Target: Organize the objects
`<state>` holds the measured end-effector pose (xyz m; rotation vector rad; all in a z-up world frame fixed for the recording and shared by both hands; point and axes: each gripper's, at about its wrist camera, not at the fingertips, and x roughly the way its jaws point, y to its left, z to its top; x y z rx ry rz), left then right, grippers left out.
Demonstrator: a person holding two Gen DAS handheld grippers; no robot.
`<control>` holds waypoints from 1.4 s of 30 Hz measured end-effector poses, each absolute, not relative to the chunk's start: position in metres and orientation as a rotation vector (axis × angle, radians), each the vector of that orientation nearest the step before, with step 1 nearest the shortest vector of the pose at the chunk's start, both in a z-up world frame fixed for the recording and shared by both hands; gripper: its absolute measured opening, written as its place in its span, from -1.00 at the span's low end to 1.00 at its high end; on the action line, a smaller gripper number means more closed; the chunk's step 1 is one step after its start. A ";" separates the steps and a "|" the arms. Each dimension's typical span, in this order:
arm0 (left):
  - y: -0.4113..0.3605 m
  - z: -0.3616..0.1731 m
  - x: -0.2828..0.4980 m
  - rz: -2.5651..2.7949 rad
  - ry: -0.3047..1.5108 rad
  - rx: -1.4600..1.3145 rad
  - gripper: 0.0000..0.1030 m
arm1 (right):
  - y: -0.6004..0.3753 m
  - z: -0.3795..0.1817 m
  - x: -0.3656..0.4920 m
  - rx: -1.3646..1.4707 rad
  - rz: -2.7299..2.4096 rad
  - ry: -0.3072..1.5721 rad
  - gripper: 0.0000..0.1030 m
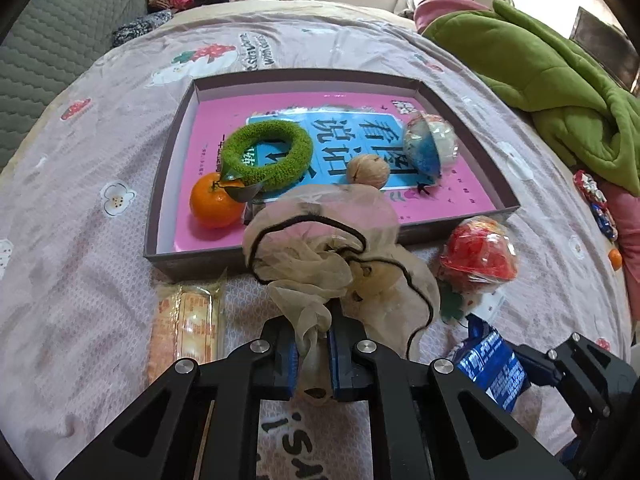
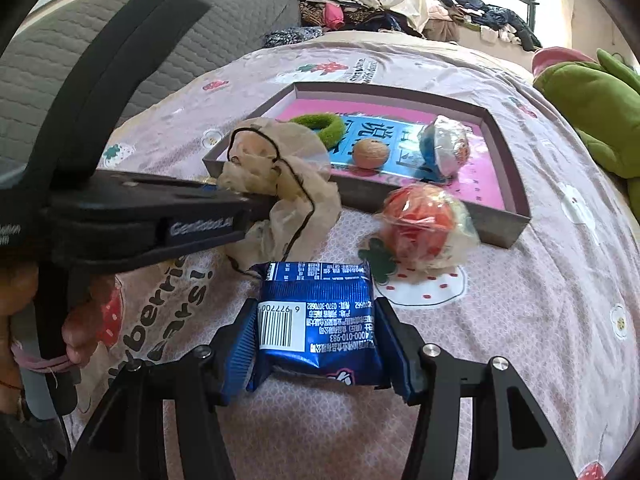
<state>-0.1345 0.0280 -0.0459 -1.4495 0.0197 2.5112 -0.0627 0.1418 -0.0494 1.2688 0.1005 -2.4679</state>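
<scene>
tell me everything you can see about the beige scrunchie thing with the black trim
The scrunchie is a crumpled ring of sheer beige fabric, gauzy and wrinkled, edged with a thin black cord. The left gripper is shut on a twisted fold at its lower end, so it bunches up above the fingers. It sits just in front of the tray's near wall, overlapping that wall in both views.

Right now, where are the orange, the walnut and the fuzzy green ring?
orange [image 1: 216, 204]: left wrist view, middle of its peel.
walnut [image 1: 367, 172]: left wrist view, centre of its shell.
fuzzy green ring [image 1: 294, 158]: left wrist view, right side of its band.
</scene>
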 end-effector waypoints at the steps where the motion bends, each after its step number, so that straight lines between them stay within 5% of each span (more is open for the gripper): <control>1: 0.028 -0.043 -0.132 2.516 0.021 -1.444 -0.78 | 0.143 -0.047 -0.062 1.265 -2.472 0.101 0.10; 42: 0.005 0.060 -0.028 2.702 -0.005 -1.208 -0.78 | 0.158 0.052 -0.009 1.032 -2.670 0.055 0.10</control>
